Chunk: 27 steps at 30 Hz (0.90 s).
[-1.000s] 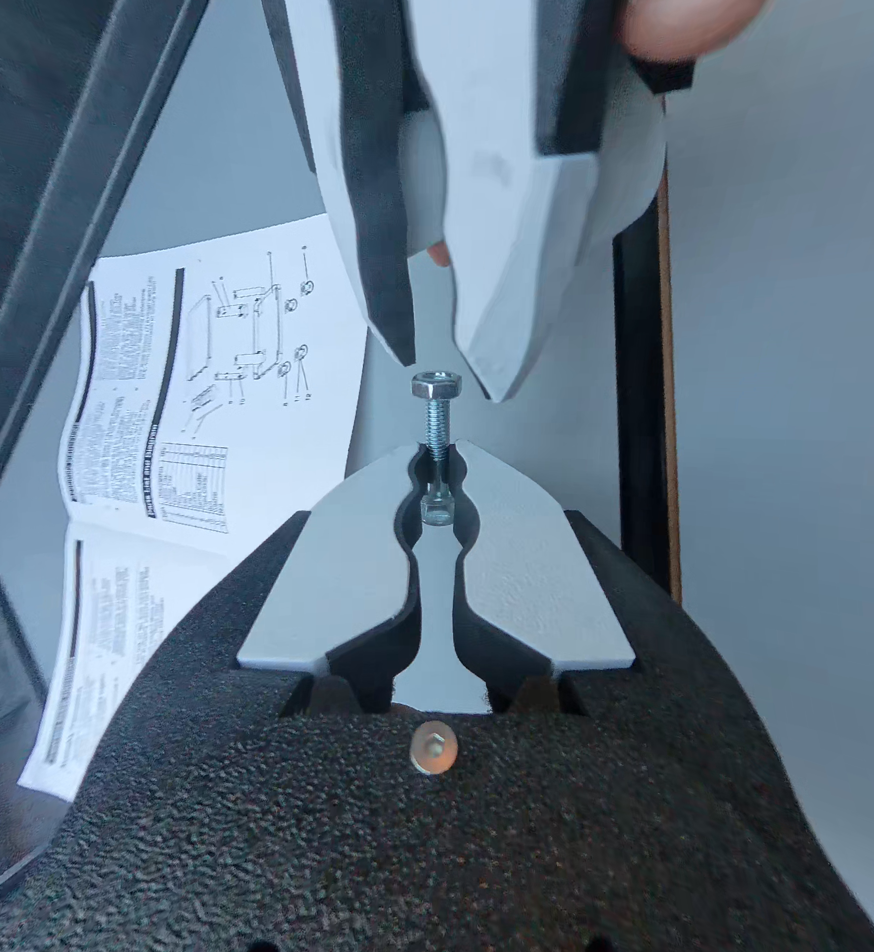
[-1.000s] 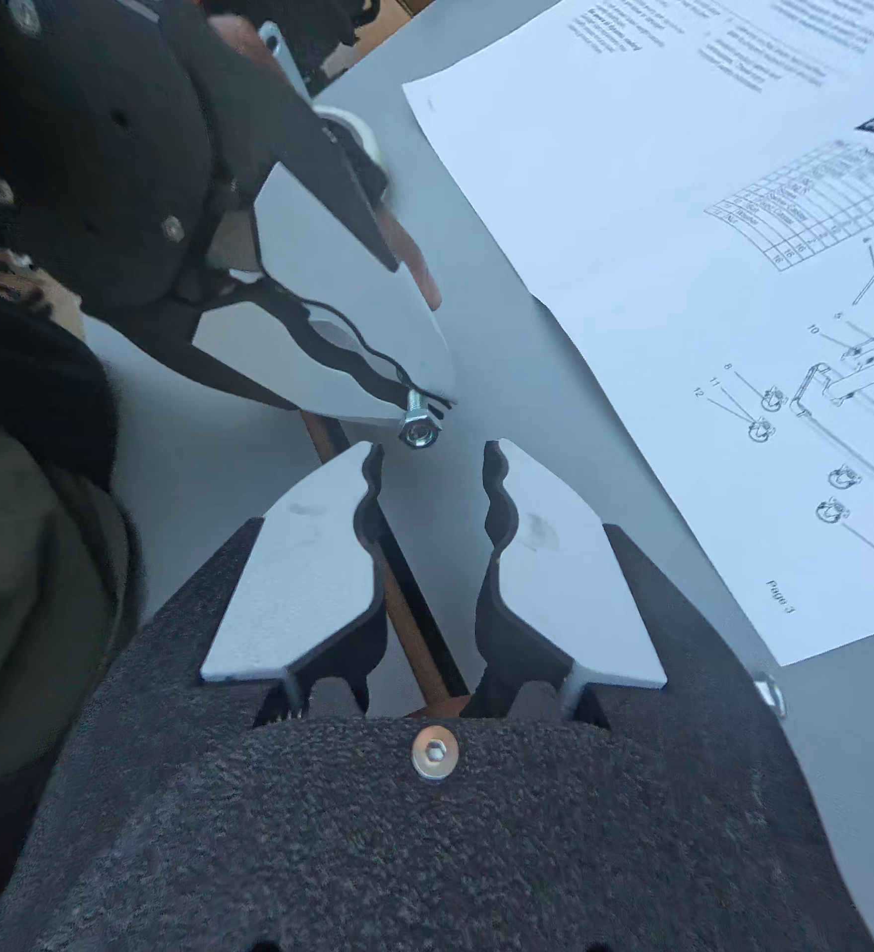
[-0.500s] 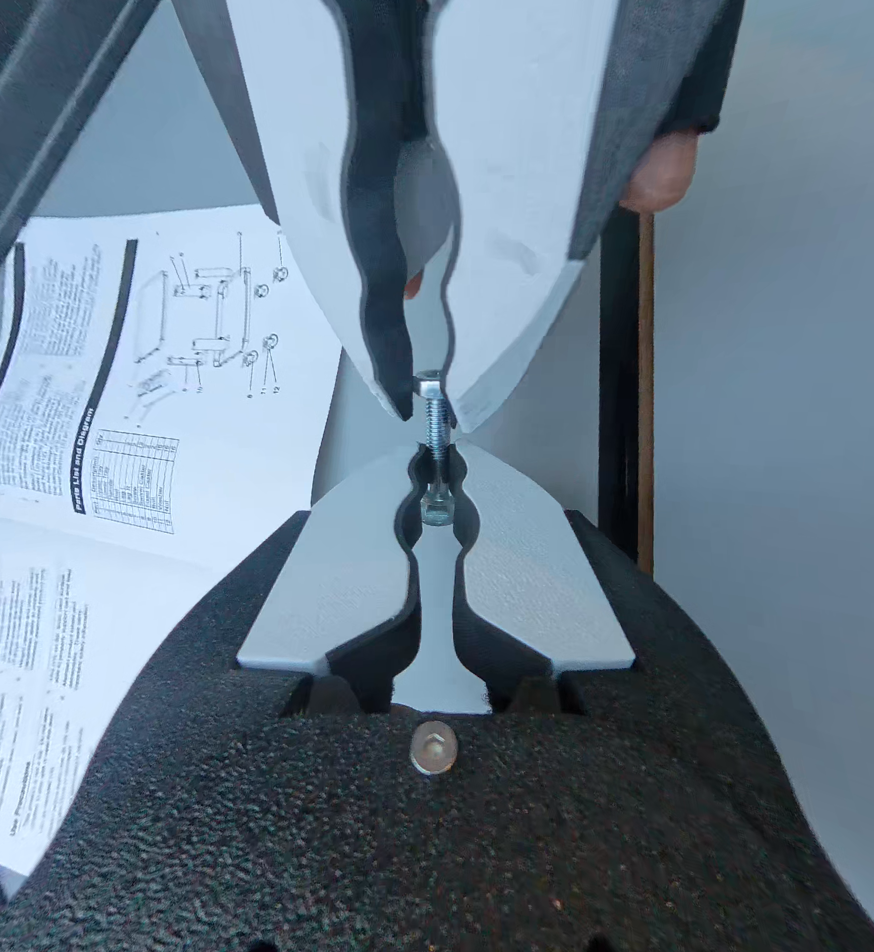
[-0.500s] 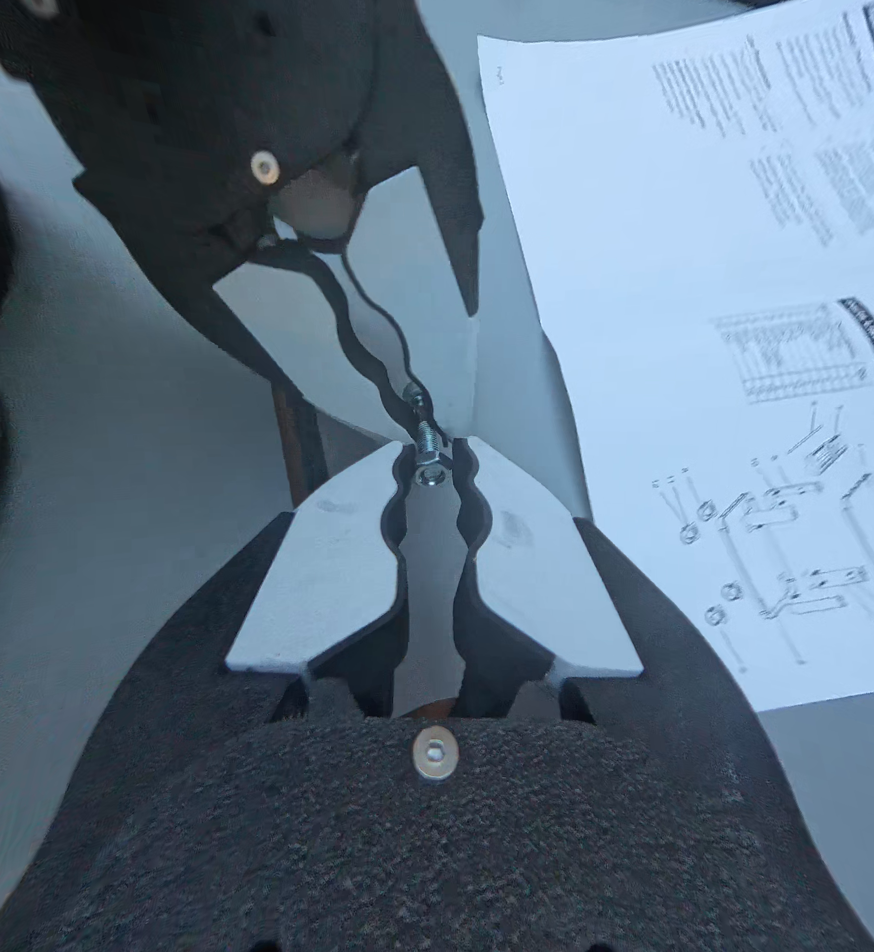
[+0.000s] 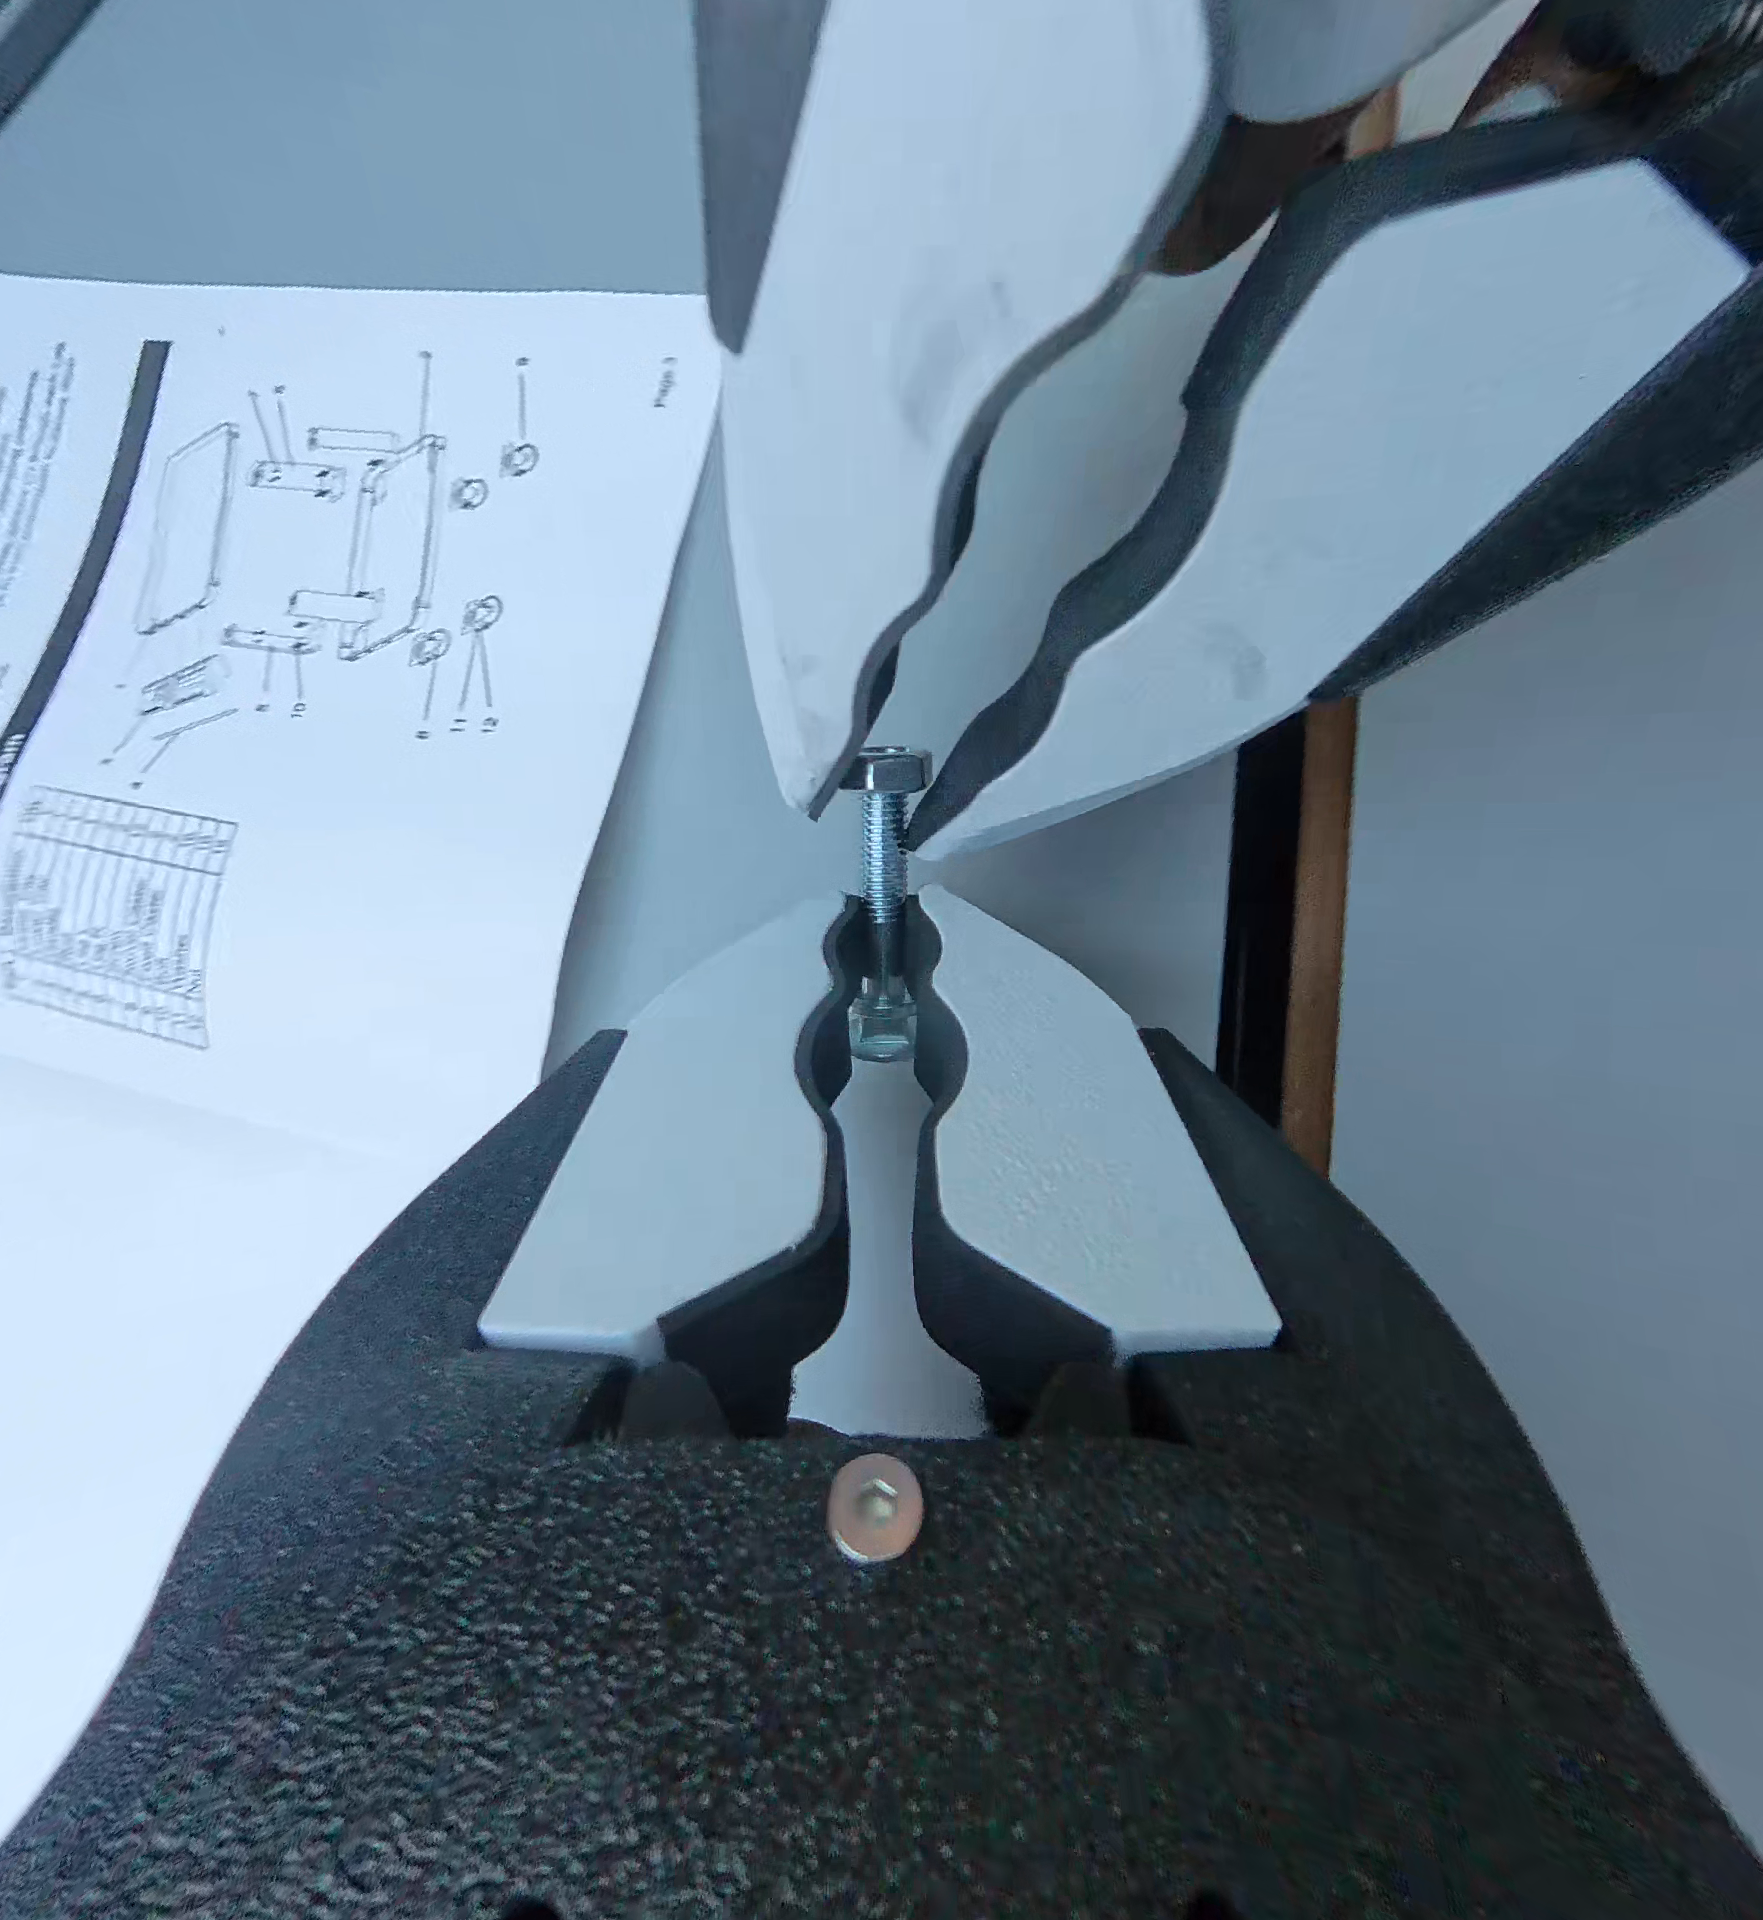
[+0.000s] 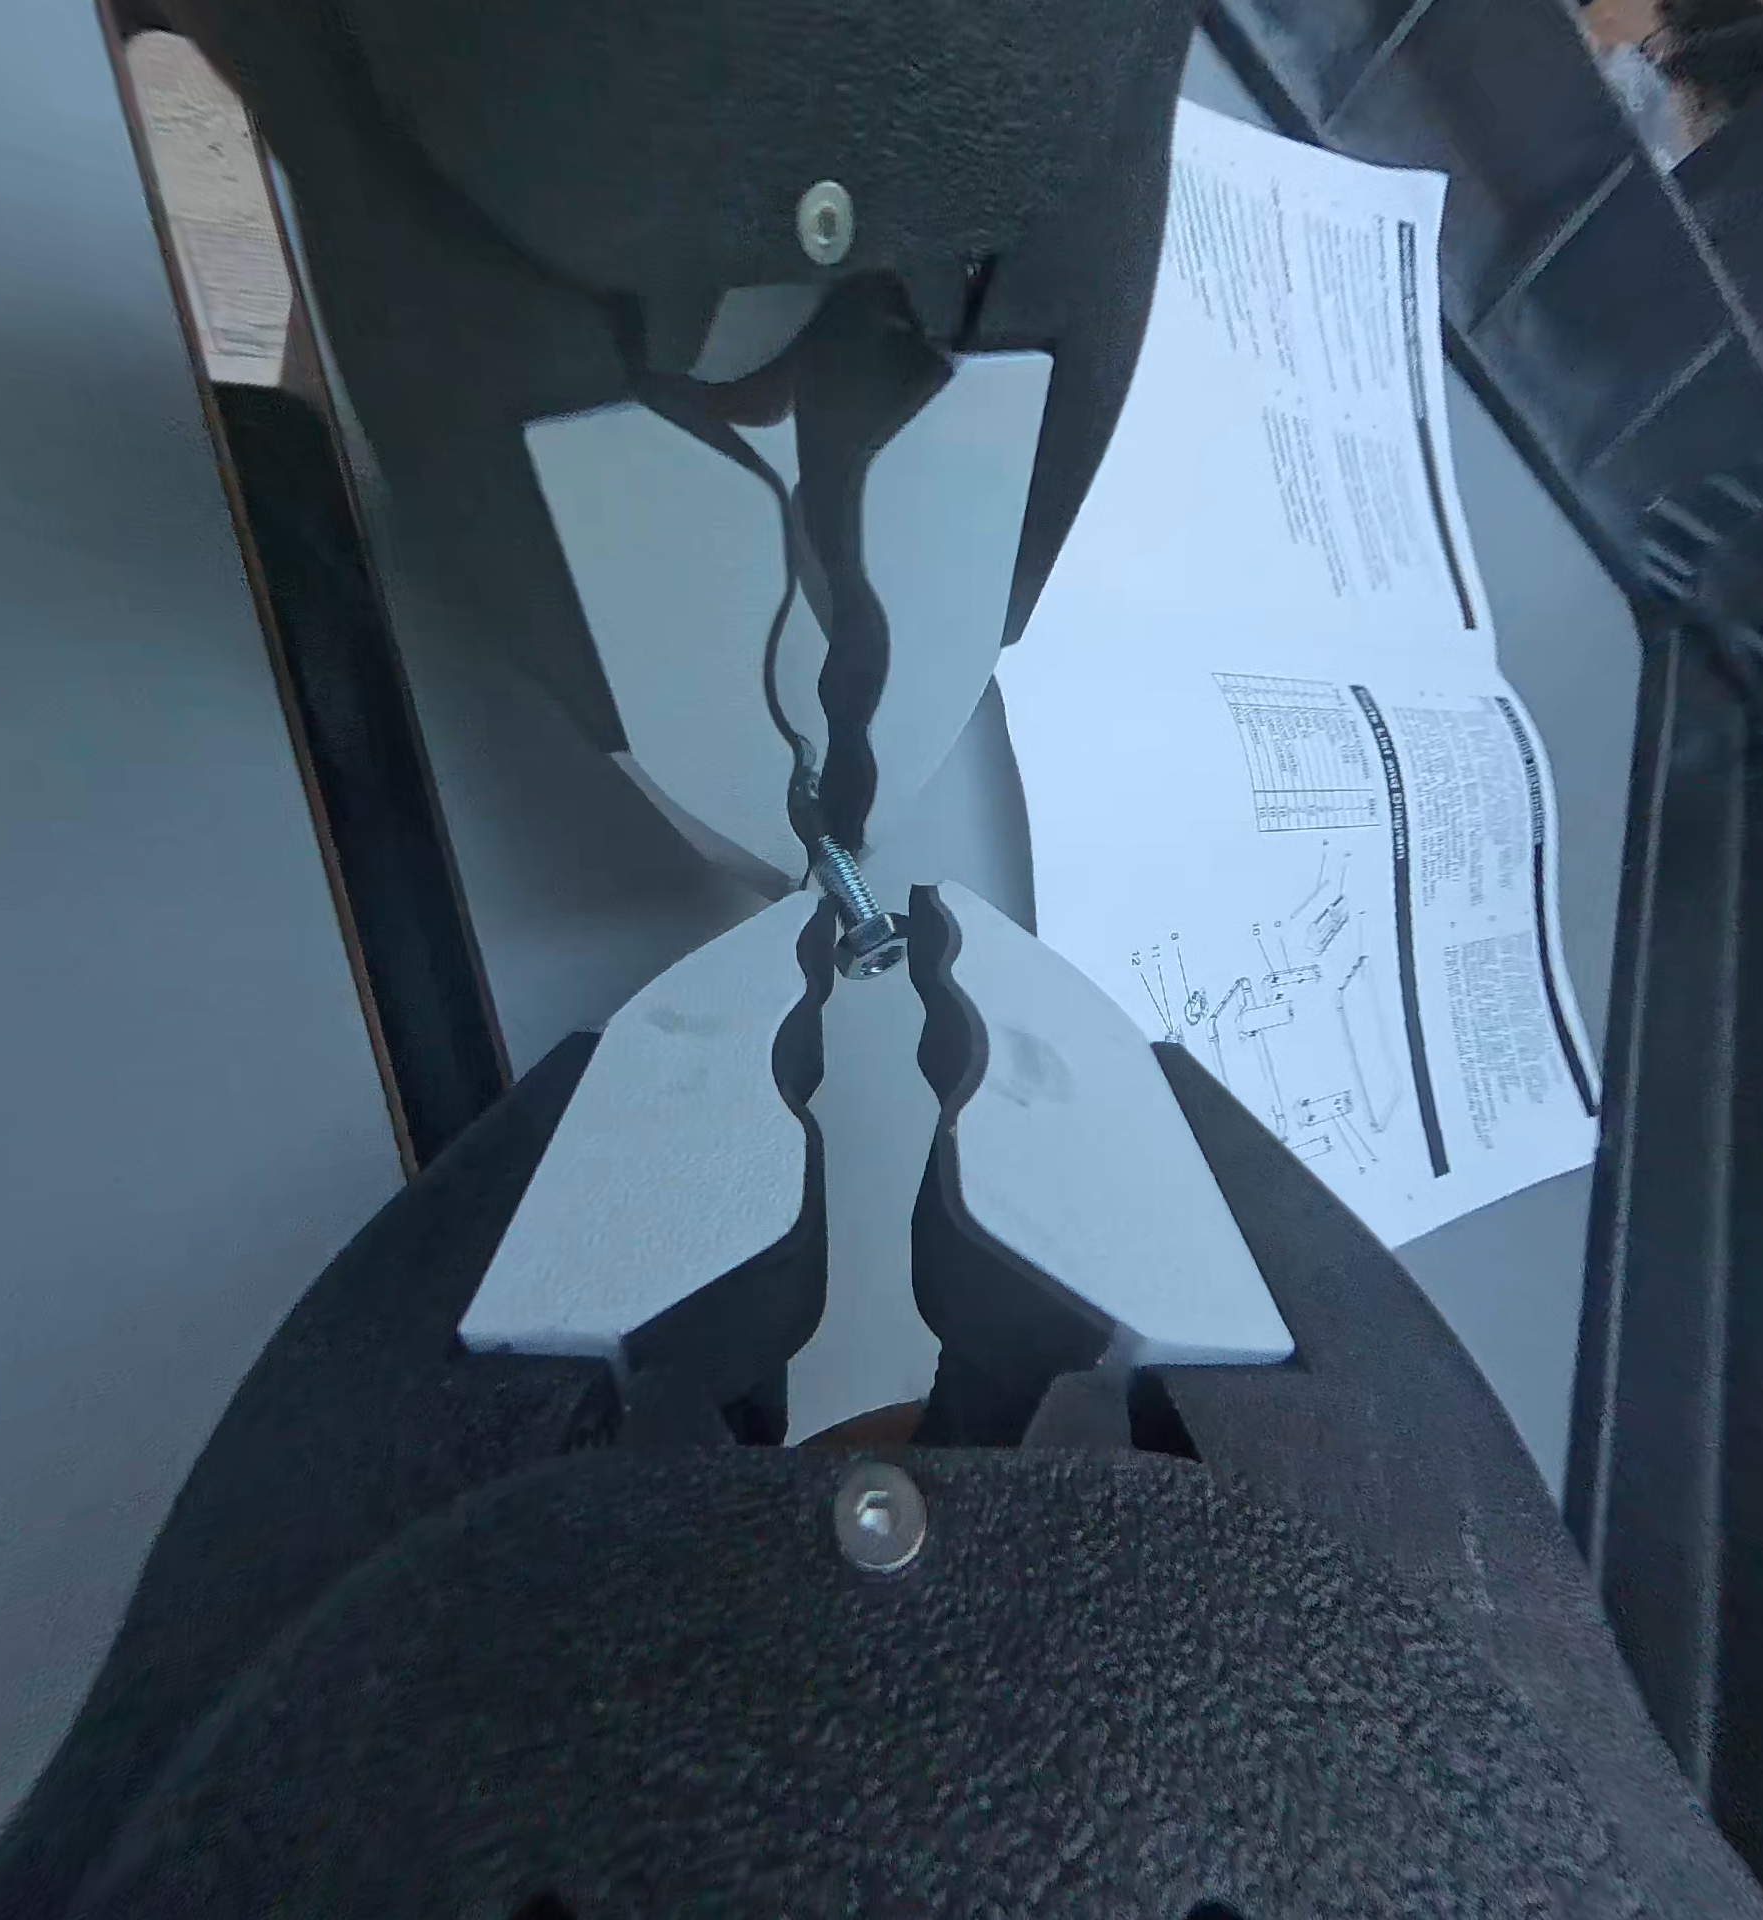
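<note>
1. Silver bolt (image 5: 882,842) is held up in the air between two claws, above a grey table (image 5: 1583,935)
2. Left gripper (image 5: 882,904) is pinched tight on the thread of the bolt, near the bottom end
3. One small nut (image 5: 879,1029) sits on that bottom end, in the wide round gap just behind the left tips, and it looks screwed on
4. Right gripper (image 6: 869,902) comes from the other side, so the two claws point nose to nose with their tips nearly touching
5. Its two tips are close together, one on each side of the six-sided head (image 6: 869,954) of the bolt, and both seem to press on it, so the right claw looks clamped on the head
6. A short bit of bare thread shows between the two claws, and nothing else touches the bolt
7. White paper (image 5: 337,520) with small drawings of parts and lines of print lies open flat on the table, to the side of both claws
8. A dark board (image 6: 337,623) with a brown wood edge lies on the table under the claws
9. A big black plastic frame (image 6: 1687,416) with ribs lies past the paper at the edge of the right wrist view, well apart from the bolt
</note>
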Each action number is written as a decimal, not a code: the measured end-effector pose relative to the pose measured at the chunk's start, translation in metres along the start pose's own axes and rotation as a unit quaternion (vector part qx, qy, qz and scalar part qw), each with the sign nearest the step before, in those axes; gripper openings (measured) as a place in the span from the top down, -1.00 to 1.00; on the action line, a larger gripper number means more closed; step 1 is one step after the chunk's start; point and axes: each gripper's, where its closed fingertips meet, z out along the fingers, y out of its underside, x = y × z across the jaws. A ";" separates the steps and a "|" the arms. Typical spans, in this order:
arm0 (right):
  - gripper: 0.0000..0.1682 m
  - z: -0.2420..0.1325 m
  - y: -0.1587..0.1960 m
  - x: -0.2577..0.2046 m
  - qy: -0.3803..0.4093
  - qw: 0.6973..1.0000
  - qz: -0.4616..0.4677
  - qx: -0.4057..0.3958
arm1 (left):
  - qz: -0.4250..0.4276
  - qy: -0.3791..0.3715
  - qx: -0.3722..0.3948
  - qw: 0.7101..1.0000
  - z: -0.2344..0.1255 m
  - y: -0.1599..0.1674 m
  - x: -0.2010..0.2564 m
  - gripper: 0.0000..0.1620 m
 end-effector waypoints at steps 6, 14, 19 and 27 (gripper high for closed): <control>0.76 -0.002 0.005 -0.002 0.039 0.992 0.118 0.036 | -0.027 0.026 0.013 0.999 0.007 0.001 0.004 0.91; 0.58 -0.004 0.006 0.001 -0.106 0.925 0.360 0.052 | 0.059 -0.036 0.015 0.997 0.003 -0.002 -0.006 0.91; 0.77 0.001 0.005 -0.006 -0.159 0.921 0.356 0.029 | 0.098 -0.057 0.022 0.993 -0.001 -0.007 -0.008 0.91; 0.78 0.001 0.002 -0.004 -0.150 0.978 0.126 0.067 | -0.044 0.096 0.049 0.993 -0.003 -0.005 0.005 0.91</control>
